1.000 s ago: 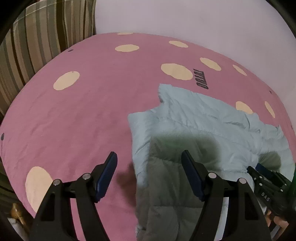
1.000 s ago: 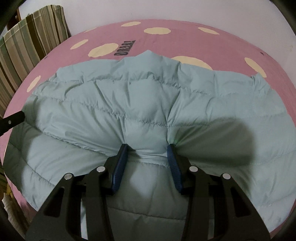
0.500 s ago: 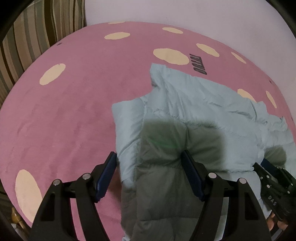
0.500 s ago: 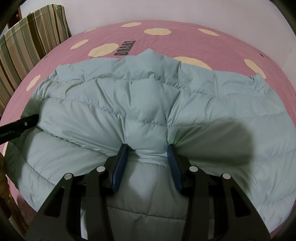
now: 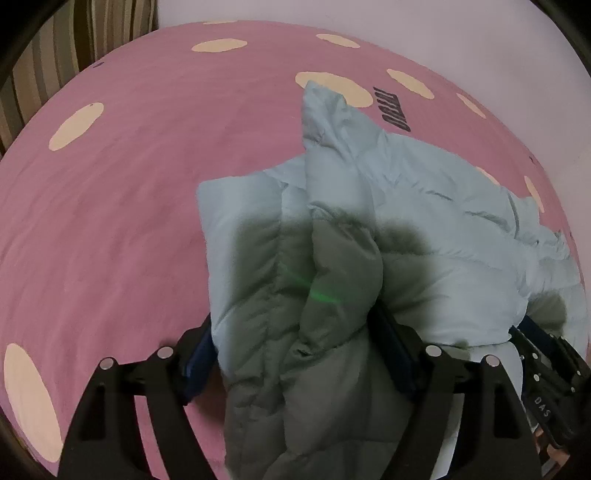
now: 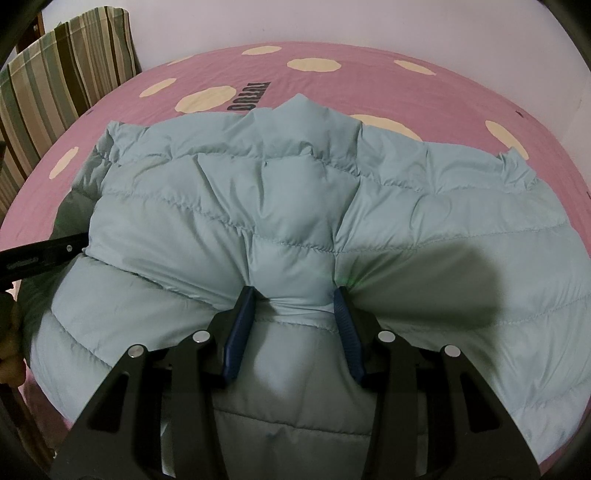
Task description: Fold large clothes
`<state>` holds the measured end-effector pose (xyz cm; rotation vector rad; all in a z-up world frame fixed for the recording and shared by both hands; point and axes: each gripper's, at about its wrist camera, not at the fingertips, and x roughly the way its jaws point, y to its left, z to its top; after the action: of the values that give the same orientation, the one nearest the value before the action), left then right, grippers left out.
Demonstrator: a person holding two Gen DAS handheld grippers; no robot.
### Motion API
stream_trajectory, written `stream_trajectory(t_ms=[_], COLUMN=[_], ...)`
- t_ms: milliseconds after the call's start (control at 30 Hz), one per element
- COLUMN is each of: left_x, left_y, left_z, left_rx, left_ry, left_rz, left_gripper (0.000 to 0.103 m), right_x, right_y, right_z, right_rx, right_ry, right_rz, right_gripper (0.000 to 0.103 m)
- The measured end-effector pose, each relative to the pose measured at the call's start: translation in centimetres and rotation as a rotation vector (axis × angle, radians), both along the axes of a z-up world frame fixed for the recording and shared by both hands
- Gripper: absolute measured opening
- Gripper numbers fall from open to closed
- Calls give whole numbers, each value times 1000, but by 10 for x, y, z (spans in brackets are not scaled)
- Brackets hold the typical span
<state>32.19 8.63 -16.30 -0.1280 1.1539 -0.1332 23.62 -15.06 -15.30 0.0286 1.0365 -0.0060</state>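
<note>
A pale blue quilted puffer jacket (image 6: 295, 192) lies spread on a pink bed sheet with cream dots (image 6: 369, 77). My right gripper (image 6: 293, 295) is shut on a pinched fold of the jacket near its front edge. In the left wrist view the jacket (image 5: 369, 221) is bunched up, and my left gripper (image 5: 291, 325) has its jaws wide with a thick bundle of the jacket's left edge between them. The left gripper also shows at the left edge of the right wrist view (image 6: 40, 254). The right gripper shows at the lower right of the left wrist view (image 5: 546, 354).
The pink sheet (image 5: 129, 203) stretches to the left and far side, with dark lettering (image 5: 395, 110) near the jacket's collar. A striped cushion or chair (image 6: 55, 81) stands at the far left. A pale wall (image 6: 369, 18) is behind the bed.
My left gripper has moved right onto the jacket's left edge, which now fills its jaws and is bunched up. The right gripper has kept its hold and place.
</note>
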Motion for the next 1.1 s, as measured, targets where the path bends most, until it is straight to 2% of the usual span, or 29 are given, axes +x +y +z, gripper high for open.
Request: stream_trajectory(t_ms=[233,433,533,600,700,867,1100], left_x=[4,5,5,3,2,-2,-15], left_y=[-2,0,-4,-7,-13,-29,-48], left_z=[-3,-3,-1,1,4,18,43], left_rx=[6,-21,-44,-57,-64,7,109], left_ry=[-5,-13,-17,-13,-8,-28,-90], left_rz=[-28,-58,-74,-86,-94,-90,-86], left_gripper=[77,70,56,40,26,16,14], right_x=[0,0,0,0,0,0,2], right_y=[0,-1,-1,-1,0,0,1], right_z=[0,-1,-1,-1,-1,-1,0], right_rx=[-2,-5,-4,-5,-4,-6,-8], right_ry=[-2,-7,-9,-9,-9,-10,-16], right_rz=[-1,-2,-5,-4,-4,-5,-4], right_gripper=[44,44,44,44,44,44,44])
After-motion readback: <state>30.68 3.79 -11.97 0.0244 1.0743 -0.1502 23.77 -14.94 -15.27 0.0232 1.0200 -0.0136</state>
